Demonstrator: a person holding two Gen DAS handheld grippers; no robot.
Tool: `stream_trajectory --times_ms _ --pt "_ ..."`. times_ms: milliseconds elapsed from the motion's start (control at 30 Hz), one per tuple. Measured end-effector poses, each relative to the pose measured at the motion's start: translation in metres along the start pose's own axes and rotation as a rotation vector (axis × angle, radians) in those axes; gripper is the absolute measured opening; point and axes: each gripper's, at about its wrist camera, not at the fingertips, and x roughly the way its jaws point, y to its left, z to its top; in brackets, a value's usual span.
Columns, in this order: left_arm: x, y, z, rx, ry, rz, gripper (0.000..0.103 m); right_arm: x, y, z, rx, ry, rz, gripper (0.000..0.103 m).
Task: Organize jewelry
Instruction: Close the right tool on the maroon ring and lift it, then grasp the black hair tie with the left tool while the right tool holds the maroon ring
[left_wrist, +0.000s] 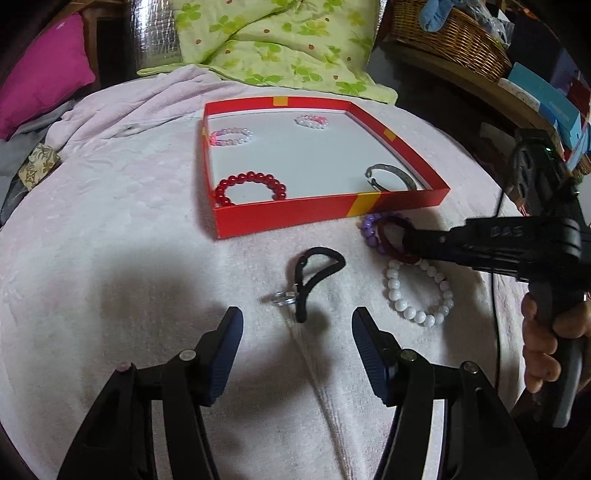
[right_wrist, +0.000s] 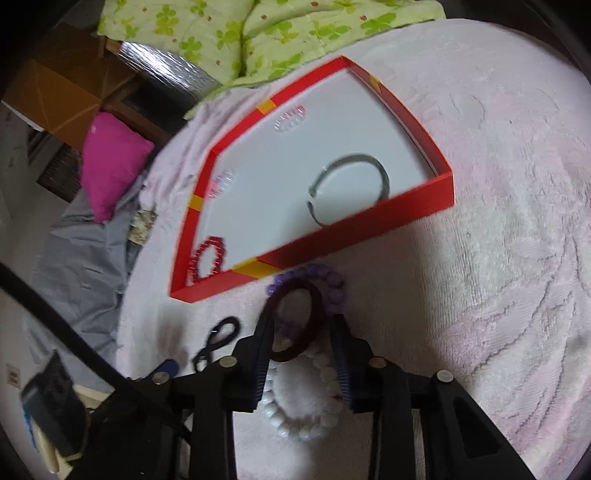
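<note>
A red tray (left_wrist: 288, 212) (right_wrist: 369, 236) lies on the pink towel; it holds a red bead bracelet (left_wrist: 251, 186) (right_wrist: 207, 256), a dark open bangle (left_wrist: 393, 177) (right_wrist: 351, 186) and two pale bead bracelets (left_wrist: 232, 136) (left_wrist: 312, 121). In front of it lie a purple bead bracelet (left_wrist: 369, 230) (right_wrist: 332, 284), a white bead bracelet (left_wrist: 419, 291) (right_wrist: 299, 410) and a black cord with a silver ring (left_wrist: 314, 273) (right_wrist: 218, 341). My right gripper (right_wrist: 301, 325) (left_wrist: 406, 240) is closed on a dark red bangle (right_wrist: 299, 317) (left_wrist: 388, 236). My left gripper (left_wrist: 297, 325) is open and empty, just short of the cord.
The pink towel (left_wrist: 129, 258) covers a rounded surface. A green clover quilt (left_wrist: 273, 44) lies behind the tray. A magenta cushion (left_wrist: 44, 70) is at the far left, a wicker basket (left_wrist: 454, 37) and boxes at the far right.
</note>
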Motion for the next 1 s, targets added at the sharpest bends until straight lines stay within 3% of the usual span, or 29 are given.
stream_trajectory --times_ms 100,600,800,1000 --pt "0.003 -0.002 -0.001 0.009 0.011 -0.010 0.049 -0.004 -0.002 -0.001 -0.012 -0.017 -0.025 0.008" --pt "0.007 0.004 0.002 -0.044 0.026 -0.009 0.049 -0.044 -0.055 0.002 0.029 -0.065 -0.150 0.007" --pt "0.012 -0.001 0.004 -0.034 0.034 0.027 0.049 -0.041 -0.054 0.003 0.013 -0.055 -0.159 0.008" --pt "0.015 -0.006 0.002 -0.001 0.032 0.108 0.049 -0.042 -0.057 0.002 0.008 -0.055 -0.147 0.008"
